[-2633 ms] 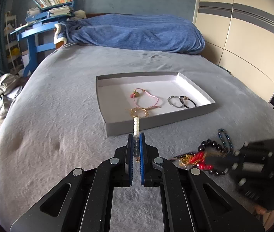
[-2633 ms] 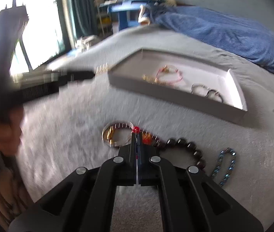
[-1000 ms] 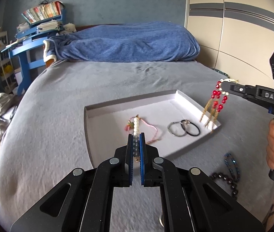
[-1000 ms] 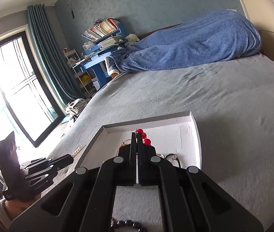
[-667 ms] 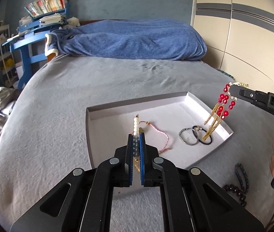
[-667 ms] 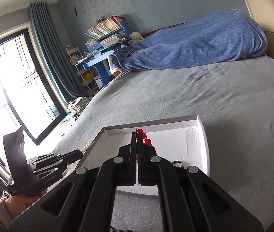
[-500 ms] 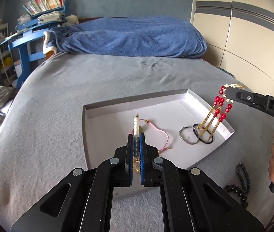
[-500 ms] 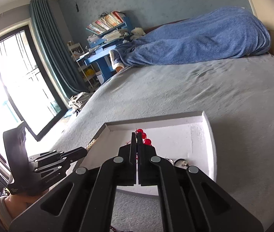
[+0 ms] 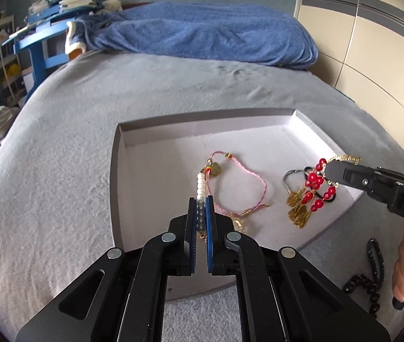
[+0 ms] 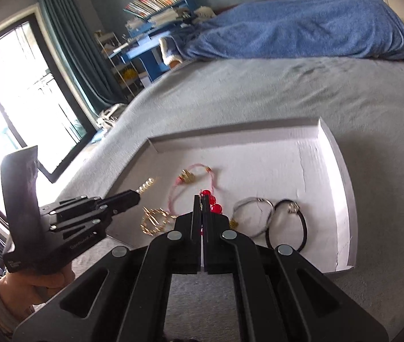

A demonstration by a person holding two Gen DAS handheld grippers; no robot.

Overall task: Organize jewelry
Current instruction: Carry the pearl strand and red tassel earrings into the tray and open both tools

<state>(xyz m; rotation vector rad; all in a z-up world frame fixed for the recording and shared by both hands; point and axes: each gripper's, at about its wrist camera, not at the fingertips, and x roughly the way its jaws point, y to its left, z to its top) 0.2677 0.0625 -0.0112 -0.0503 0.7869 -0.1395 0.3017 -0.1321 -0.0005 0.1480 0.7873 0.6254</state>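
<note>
Fingers of left gripper [image 9: 201, 199] clamped on pearl strand [image 9: 200, 183]; right gripper [image 10: 202, 199] pinched shut on red-bead tassel piece [image 9: 313, 188]. Both lowered from above the bed to just over white tray [image 9: 156, 142] within the last second, tassels now hanging among the rings [image 10: 254, 216]. Probably close to release; dark beads [image 9: 373, 270] left outside on grey cover.

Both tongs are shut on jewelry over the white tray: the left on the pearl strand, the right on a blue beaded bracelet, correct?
Not quite. The right tongs hold a red-bead piece with gold tassels, not a blue beaded bracelet; the left wrist view shows it hanging over the shallow white cardboard tray. The rest stands: the left tongs are shut on the white pearl strand.
</note>
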